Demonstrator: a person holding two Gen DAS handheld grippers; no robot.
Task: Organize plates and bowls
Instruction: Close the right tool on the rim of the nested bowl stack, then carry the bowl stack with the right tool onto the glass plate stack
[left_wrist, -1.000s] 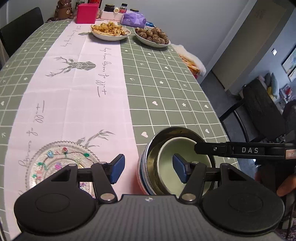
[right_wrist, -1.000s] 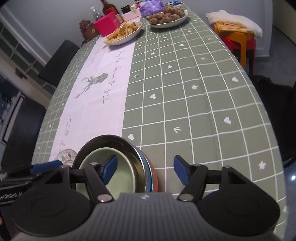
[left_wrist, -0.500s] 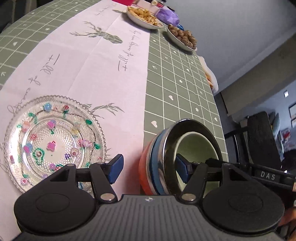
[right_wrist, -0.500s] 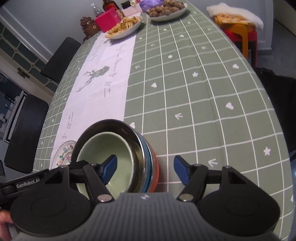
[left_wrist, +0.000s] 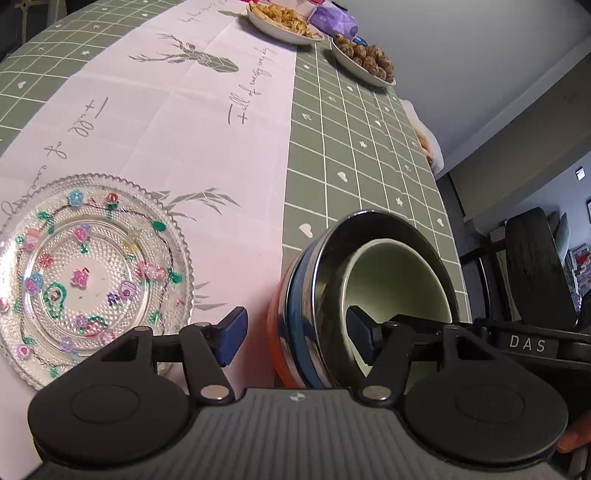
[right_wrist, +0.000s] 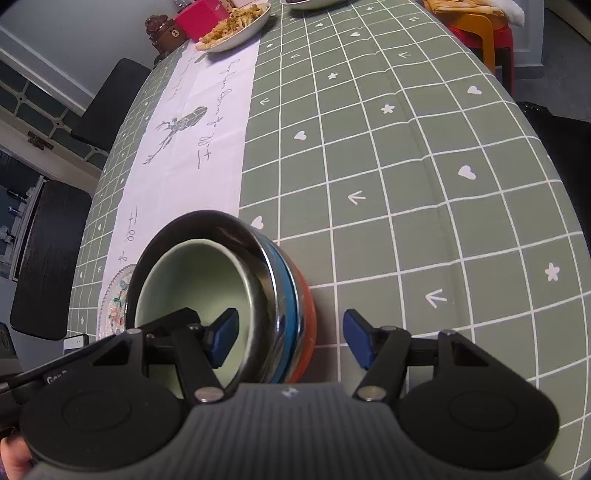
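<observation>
A nested stack of bowls (left_wrist: 295, 306) rests on the green checked tablecloth: orange outermost, then blue, then steel, with a pale green bowl (right_wrist: 192, 280) innermost. My left gripper (left_wrist: 295, 336) straddles the stack's left wall, one pad outside the orange bowl and one inside the green bowl. My right gripper (right_wrist: 290, 341) straddles the opposite wall the same way. Both sets of jaws are closing, with a gap showing between each pad and the bowls. A clear glass plate (left_wrist: 92, 273) with coloured flowers lies on the white runner, left of the stack.
Two dishes of food, fries (left_wrist: 284, 18) and round brown pieces (left_wrist: 365, 61), stand at the table's far end near a pink box (right_wrist: 201, 16). Black chairs (right_wrist: 48, 258) flank the table. An orange stool (right_wrist: 484, 33) stands beyond the right edge.
Both grippers have sunk lower around the bowl stack. The left view has rolled, bringing the whole glass plate into sight. The right jaws have narrowed slightly.
</observation>
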